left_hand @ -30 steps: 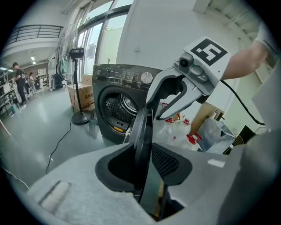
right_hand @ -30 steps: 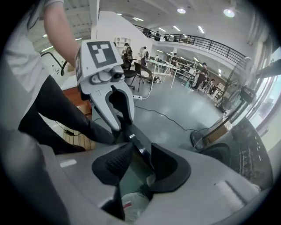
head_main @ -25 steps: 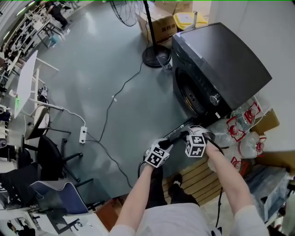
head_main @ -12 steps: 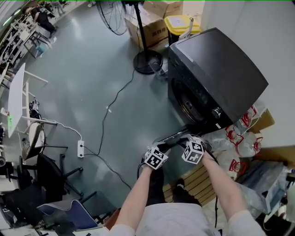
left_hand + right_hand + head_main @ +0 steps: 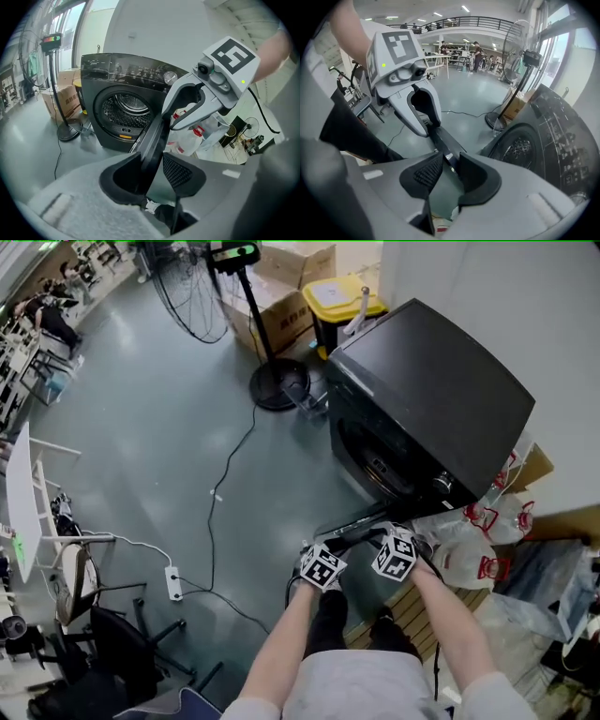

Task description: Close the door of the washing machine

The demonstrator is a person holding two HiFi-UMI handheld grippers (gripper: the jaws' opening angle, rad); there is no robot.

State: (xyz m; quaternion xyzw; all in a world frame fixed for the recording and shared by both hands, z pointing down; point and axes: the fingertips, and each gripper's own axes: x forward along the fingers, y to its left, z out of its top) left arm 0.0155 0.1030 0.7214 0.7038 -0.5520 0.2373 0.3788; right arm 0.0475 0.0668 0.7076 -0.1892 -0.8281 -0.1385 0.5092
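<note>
The dark washing machine (image 5: pixel 441 399) stands against the wall with its round drum opening (image 5: pixel 370 460) uncovered. Its door (image 5: pixel 361 521) hangs open and I see it edge-on. Both grippers straddle the door's free edge. In the left gripper view the door (image 5: pixel 152 140) runs between the jaws of my left gripper (image 5: pixel 154 171). These jaws are opening; the door rests against one pad and a gap shows at the other. My right gripper (image 5: pixel 449 173) has its pads close on the door rim (image 5: pixel 440 140), facing the left gripper (image 5: pixel 426 126).
A fan stand (image 5: pixel 277 381), a cardboard box (image 5: pixel 281 320) and a yellow bin (image 5: pixel 342 301) stand left of and behind the machine. A cable (image 5: pixel 220 493) runs to a power strip (image 5: pixel 173 582). Plastic jugs (image 5: pixel 469 559) and a wooden pallet (image 5: pixel 422 610) lie by my right side.
Both grippers have travelled with the door's edge toward the machine's front. The head view has shifted, so the machine now sits lower and nearer the hands.
</note>
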